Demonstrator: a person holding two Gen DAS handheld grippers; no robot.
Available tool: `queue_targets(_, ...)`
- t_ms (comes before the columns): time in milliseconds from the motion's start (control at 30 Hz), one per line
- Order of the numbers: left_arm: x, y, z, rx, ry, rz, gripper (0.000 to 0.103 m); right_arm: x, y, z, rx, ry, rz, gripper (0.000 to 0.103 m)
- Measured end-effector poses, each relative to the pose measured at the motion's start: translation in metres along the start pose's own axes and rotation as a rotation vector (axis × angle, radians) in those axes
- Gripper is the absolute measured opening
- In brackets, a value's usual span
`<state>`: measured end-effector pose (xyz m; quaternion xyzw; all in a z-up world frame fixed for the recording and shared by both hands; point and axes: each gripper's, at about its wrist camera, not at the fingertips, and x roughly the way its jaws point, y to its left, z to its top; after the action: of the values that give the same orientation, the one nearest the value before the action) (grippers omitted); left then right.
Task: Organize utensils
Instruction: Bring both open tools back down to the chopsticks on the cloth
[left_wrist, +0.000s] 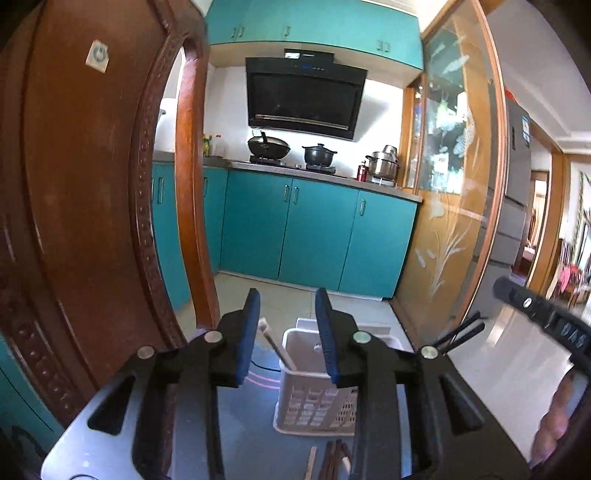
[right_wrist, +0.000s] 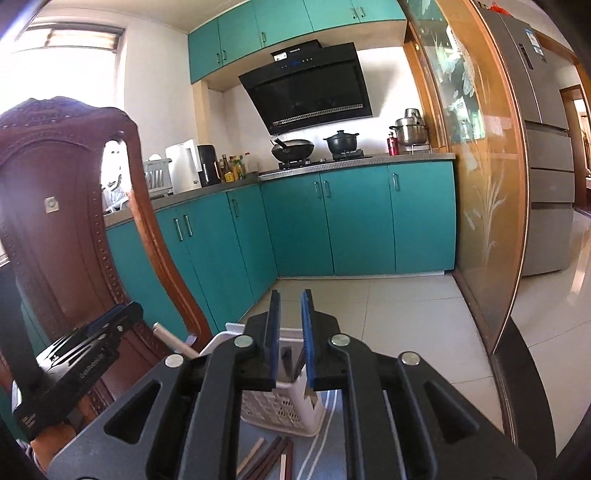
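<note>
Step in hand: between picks, judged from the layout; several chopsticks (right_wrist: 271, 458) lie loose on the table, not yet sorted.
Left gripper (left_wrist: 288, 334): spread wide, nothing between the jaws; raised above the table, aimed at the holder.
Right gripper (right_wrist: 291, 338): jaws parted by a narrow gap, nothing pinched; raised above the near side of the holder.
Holder (left_wrist: 314, 402): white plastic basket with perforated walls, upright on the table at the far edge, ahead of both grippers.
Holder contents: one pale chopstick (left_wrist: 275, 345) leaning to the left; dark sticks visible inside in the right wrist view.
Loose chopsticks: near side of the holder, bundled roughly parallel, pointing toward it; mostly dark brown, a few pale ones at the edges.
Table (left_wrist: 251, 424): blue-grey patterned cloth under the holder.
Next move calls for: lowering one gripper to the near bundle, closing on a single stick near its middle, lifting, tipping upright, dropping into the holder.
Risk: sticks touching side by side, so a pinch likely catches more than one.
</note>
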<state>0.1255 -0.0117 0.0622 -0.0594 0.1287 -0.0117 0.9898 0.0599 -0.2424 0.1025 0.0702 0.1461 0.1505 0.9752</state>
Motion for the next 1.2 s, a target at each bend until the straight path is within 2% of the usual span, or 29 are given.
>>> queue_targets(133,-0.004,-0.006,-0.014,0.045,0.044,-0.007,0.032,-0.018,0.008,-0.018,-0.071,0.007,0.065,0.012)
queue_targets(233,-0.001,-0.009,-0.029,0.062,0.108,-0.005,0.032,-0.008,0.016,-0.051,-0.115,0.125,0.111,0.012)
queue_targets(267,0.002,-0.010,-0.034,0.068,0.130,-0.002,0.033,0.001,0.019,-0.064,-0.125,0.190,0.118,0.012)
queue_targets(400,0.011,-0.016,-0.049,0.108,0.208,0.014,0.038,0.056,0.026,-0.130,-0.144,0.549,0.068,0.012)
queue_targets(467,0.017,-0.019,-0.056,0.128,0.242,0.021,0.039,0.077,0.022,-0.159,-0.127,0.681,0.031,0.012)
queue_targets(533,0.021,-0.021,-0.061,0.138,0.266,0.030,0.039,0.088,0.014,-0.174,-0.092,0.753,0.008,0.012)
queue_targets(633,0.025,-0.022,-0.066,0.135,0.291,0.038,0.039,0.096,0.006,-0.186,-0.060,0.814,-0.022,0.012)
queue_targets(800,0.029,-0.022,-0.067,0.133,0.306,0.036,0.041,0.092,0.009,-0.186,-0.042,0.809,0.022,0.012)
queue_targets(967,0.033,-0.022,-0.072,0.143,0.324,0.037,0.041,0.097,0.015,-0.189,-0.100,0.810,-0.012,0.012)
queue_targets(1100,0.037,-0.022,-0.077,0.151,0.353,0.035,0.041,0.102,0.006,-0.189,-0.043,0.831,-0.009,0.012)
queue_targets(1200,0.040,-0.025,-0.081,0.167,0.372,0.039,0.043,0.106,0.011,-0.192,-0.110,0.835,0.011,0.013)
